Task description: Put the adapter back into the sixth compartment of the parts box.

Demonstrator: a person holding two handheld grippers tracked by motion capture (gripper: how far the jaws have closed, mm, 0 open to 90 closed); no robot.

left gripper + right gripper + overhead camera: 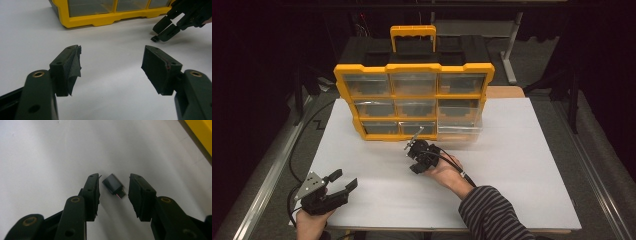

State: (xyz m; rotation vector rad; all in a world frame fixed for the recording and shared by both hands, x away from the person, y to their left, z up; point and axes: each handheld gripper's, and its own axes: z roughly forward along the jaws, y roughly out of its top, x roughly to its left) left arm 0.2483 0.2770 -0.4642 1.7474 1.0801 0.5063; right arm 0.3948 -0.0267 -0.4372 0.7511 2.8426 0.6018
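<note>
A small dark grey plug adapter (113,185) lies flat on the white table top (45,150), its metal end toward the camera. My right gripper (114,177) is low over it with one jaw on each side and a gap between each pad and the adapter, so it is open. The left gripper view has the same adapter (155,38) at the tips of the right gripper (162,31). In the high view the right gripper (413,159) sits just in front of the organizer. My left gripper (343,179) rests open and empty at the table's near left corner.
A yellow organizer (414,67) with clear drawers and a carry handle stands upright at the back of the table. Its bottom right drawer (459,127) is pulled out toward me. Bare white table (522,150) stretches to the right. Cables trail off the left edge.
</note>
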